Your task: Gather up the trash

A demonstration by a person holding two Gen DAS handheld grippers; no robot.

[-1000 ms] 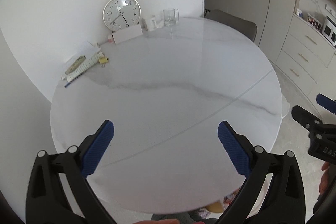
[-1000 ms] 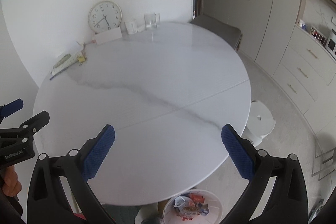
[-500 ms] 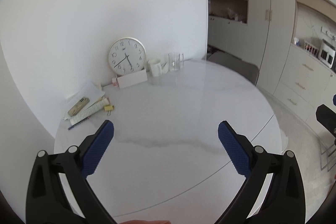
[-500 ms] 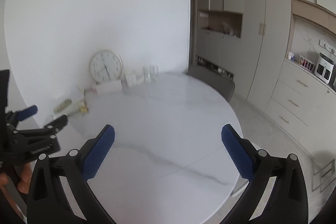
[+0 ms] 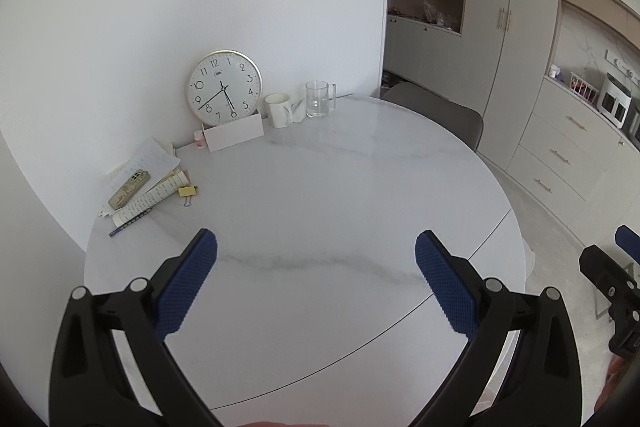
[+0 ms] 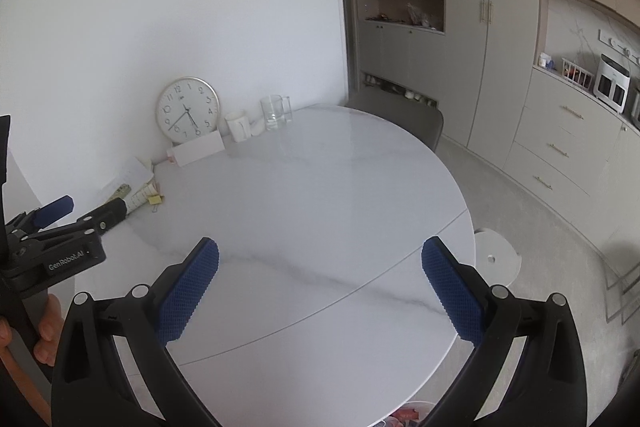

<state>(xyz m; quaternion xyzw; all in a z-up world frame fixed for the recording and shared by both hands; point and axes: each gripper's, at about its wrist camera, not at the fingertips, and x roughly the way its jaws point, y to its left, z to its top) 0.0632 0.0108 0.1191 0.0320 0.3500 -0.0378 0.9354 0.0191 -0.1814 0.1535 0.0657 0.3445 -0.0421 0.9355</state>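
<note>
My left gripper [image 5: 316, 243] stands open above the near half of a round white marble table [image 5: 340, 187], with nothing between its blue pads. My right gripper [image 6: 320, 247] is open too and empty, over the table's [image 6: 312, 195] near right part. In the right wrist view the left gripper [image 6: 60, 215] shows at the left edge, held by a hand [image 6: 44, 327]. A sliver of a bin with colourful wrappers [image 6: 404, 417] peeks out under the table's front edge. A crumpled white tissue [image 5: 297, 107] lies between a mug and a glass at the back.
Against the back wall stand a clock [image 5: 223, 89], a white card box [image 5: 234, 137], a white mug [image 5: 279, 109] and a glass mug [image 5: 319, 99]. Papers, a phone-like item [image 5: 129, 189], a yellow clip [image 5: 188, 191] and a pen lie far left. A grey chair [image 5: 436, 113], a white stool [image 6: 496, 259] and cabinets are to the right.
Both views tilted up from looking down on the table, so the bin slid almost out of sight. Since then they dipped slightly and moved closer. Both grippers stayed open.
</note>
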